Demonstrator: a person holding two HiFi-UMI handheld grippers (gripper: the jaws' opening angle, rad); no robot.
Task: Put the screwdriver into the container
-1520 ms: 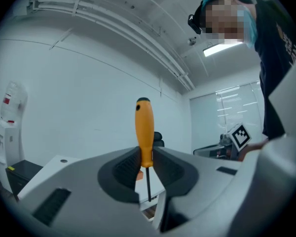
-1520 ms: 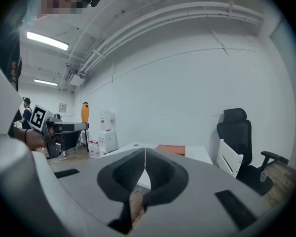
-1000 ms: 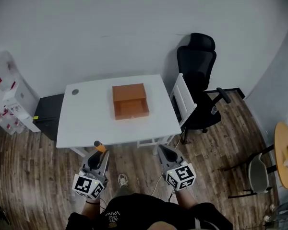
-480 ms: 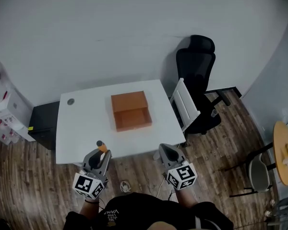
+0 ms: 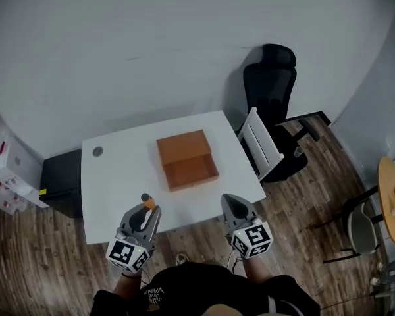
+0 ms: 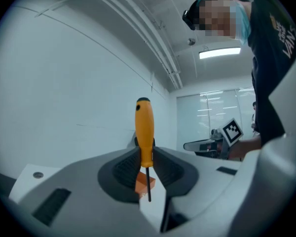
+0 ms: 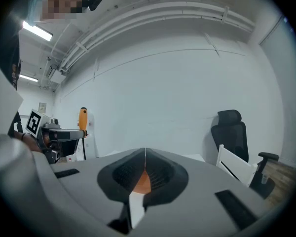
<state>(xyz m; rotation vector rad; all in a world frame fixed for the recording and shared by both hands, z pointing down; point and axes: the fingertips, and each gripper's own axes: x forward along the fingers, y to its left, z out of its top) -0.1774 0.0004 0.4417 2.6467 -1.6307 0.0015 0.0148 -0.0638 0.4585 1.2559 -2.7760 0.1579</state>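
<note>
Left gripper (image 5: 147,210) is closed on the screwdriver (image 5: 147,199), jaws pinching the lower end of the orange handle (image 6: 144,127). The tool stands upright, its thin dark shaft (image 6: 147,184) pointing down past the jaws. Right gripper (image 5: 229,203) holds nothing; in its own view the jaws meet with no gap.

Both grippers hover near the person, over the near edge of the white table (image 5: 118,176), the right one well apart from the left. Farther on, at mid-table, sits the orange container (image 5: 186,160), well apart from the screwdriver and slightly to its right. Its nearer half looks open on top, though that is hard to tell from here. Beyond the table's right side stand a white chair (image 5: 263,147) and a black chair (image 5: 276,97).

The screwdriver is probably light and stiff, so weight should not trouble the grip. The handle looks smooth and rounded, so it may swivel between the jaws if it is swung. The handle is the sound place to hold it; the thin shaft would likely slip.
</note>
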